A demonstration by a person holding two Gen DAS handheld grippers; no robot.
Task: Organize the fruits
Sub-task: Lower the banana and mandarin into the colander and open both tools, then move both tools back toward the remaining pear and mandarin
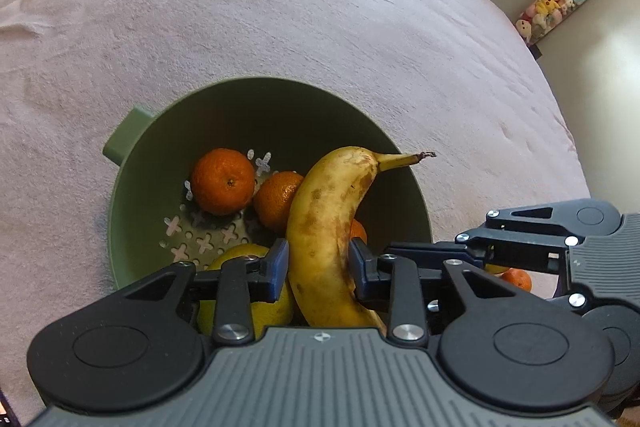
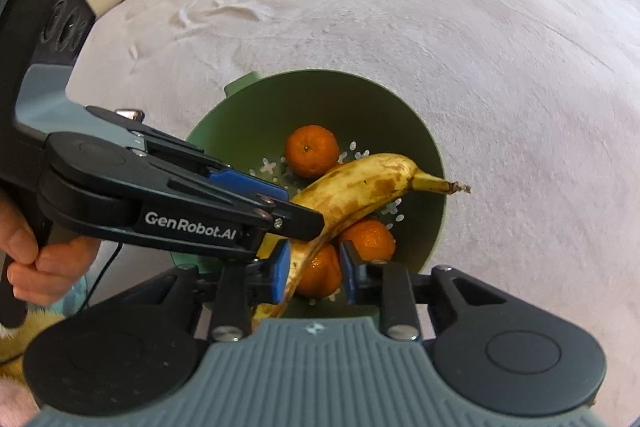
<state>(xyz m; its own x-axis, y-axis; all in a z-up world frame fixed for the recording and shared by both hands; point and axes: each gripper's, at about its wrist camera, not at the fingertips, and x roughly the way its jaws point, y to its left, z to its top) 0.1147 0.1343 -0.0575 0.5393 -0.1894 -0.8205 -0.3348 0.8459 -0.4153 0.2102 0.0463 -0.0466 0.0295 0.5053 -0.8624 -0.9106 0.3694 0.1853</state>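
A green colander (image 1: 248,103) (image 2: 400,115) sits on the pale pink cloth (image 1: 280,7). It holds several mandarins (image 1: 223,181) (image 2: 312,150) and a yellow lemon (image 1: 240,255). My left gripper (image 1: 319,263) is shut on a spotted banana (image 1: 332,211) (image 2: 360,187) and holds it over the colander, stem pointing right. It shows from the side in the right wrist view (image 2: 280,215). My right gripper (image 2: 313,273) is open over the colander's near rim, its jaws either side of the banana's lower end and a mandarin (image 2: 320,275). It shows at the right in the left wrist view (image 1: 500,247).
A tube of plush toys (image 1: 560,3) stands by the wall at the far right, beyond the cloth's edge. A mandarin (image 1: 518,279) lies on the cloth behind the right gripper. A hand (image 2: 36,259) grips the left handle.
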